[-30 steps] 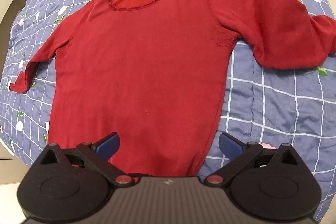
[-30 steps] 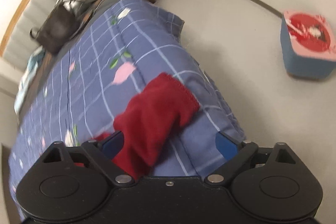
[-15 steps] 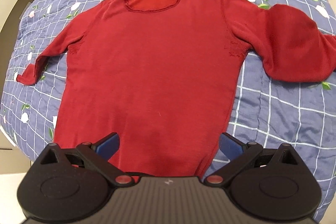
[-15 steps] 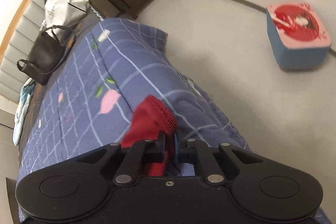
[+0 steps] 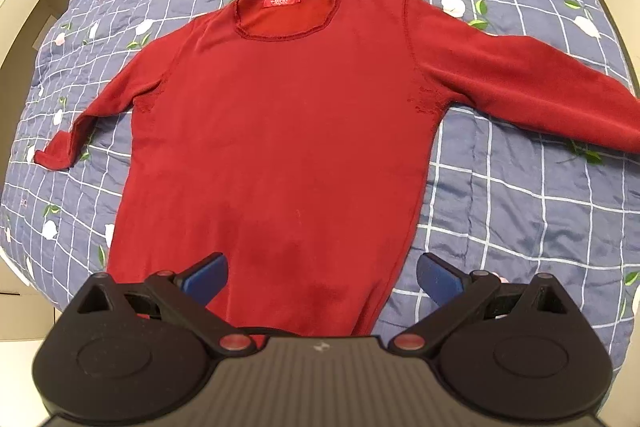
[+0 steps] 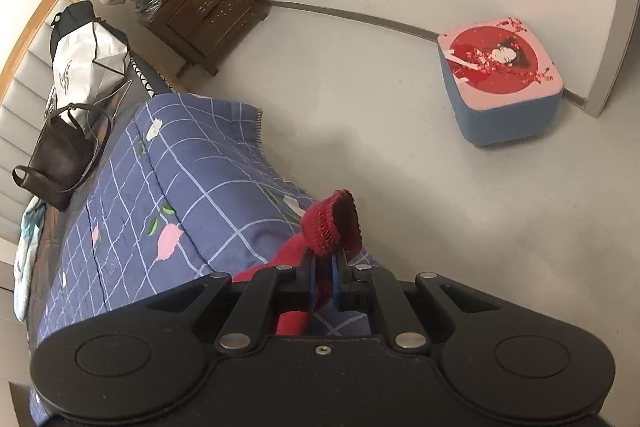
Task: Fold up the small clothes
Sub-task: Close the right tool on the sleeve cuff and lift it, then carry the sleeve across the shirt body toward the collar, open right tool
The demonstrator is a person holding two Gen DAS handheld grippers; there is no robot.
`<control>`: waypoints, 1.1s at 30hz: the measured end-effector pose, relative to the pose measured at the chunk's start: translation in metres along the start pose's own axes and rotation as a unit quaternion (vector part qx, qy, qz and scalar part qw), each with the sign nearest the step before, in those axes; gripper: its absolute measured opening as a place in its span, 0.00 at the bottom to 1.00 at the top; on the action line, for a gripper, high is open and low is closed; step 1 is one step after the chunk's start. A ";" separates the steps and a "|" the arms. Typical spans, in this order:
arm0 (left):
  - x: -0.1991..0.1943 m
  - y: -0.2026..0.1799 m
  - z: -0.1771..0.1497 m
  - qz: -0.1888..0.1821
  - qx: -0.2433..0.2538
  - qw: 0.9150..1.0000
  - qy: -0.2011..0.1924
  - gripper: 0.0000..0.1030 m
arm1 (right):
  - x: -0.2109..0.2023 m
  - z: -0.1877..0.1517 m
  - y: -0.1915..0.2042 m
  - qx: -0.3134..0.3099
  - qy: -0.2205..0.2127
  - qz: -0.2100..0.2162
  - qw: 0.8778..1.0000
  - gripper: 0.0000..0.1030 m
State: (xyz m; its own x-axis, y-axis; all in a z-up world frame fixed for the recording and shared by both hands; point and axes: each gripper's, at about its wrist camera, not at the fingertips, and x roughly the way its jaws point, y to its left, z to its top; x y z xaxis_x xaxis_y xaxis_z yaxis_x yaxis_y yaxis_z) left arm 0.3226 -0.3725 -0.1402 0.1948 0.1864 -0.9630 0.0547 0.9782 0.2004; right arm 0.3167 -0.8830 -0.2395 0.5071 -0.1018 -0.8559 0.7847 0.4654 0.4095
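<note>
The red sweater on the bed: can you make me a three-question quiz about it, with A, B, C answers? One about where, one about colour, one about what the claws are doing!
1. Where does the sweater lie?
A. On the floor
B. Flat on the blue checked quilt
C. Over the stool

2. What colour are the pads of the left claw?
A. Blue
B. Yellow
C. White

3. What is the right claw doing?
A. Hanging open over the floor
B. Holding a handbag
C. Shut on the cuff

Answers:
1 B: the sweater is spread front up on the quilt, sleeves out to both sides.
2 A: both pads show blue at the ends of the black arms.
3 C: the claw's pads are pressed together with the red cuff sticking up from between them.
</note>
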 end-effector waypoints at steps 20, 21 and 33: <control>-0.065 0.105 -0.010 0.004 -0.063 0.996 -0.061 1.00 | -0.115 -0.037 0.148 -0.226 -0.074 0.074 0.969 0.07; -0.064 0.112 -0.011 0.003 -0.066 0.996 -0.060 1.00 | -0.118 -0.041 0.157 -0.241 -0.077 0.075 0.965 0.07; -0.037 0.210 -0.013 -0.037 -0.057 0.995 -0.071 1.00 | -0.143 -0.157 0.318 -0.405 -0.097 0.094 0.904 0.08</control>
State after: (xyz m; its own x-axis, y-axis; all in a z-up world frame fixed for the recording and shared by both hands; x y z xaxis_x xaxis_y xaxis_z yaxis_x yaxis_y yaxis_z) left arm 0.3137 -0.1729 -0.0644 0.3311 0.1061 -0.9376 -0.0352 0.9944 0.1000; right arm 0.4377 -0.5828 -0.0366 0.7190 -0.0699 -0.6914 0.1994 0.9738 0.1090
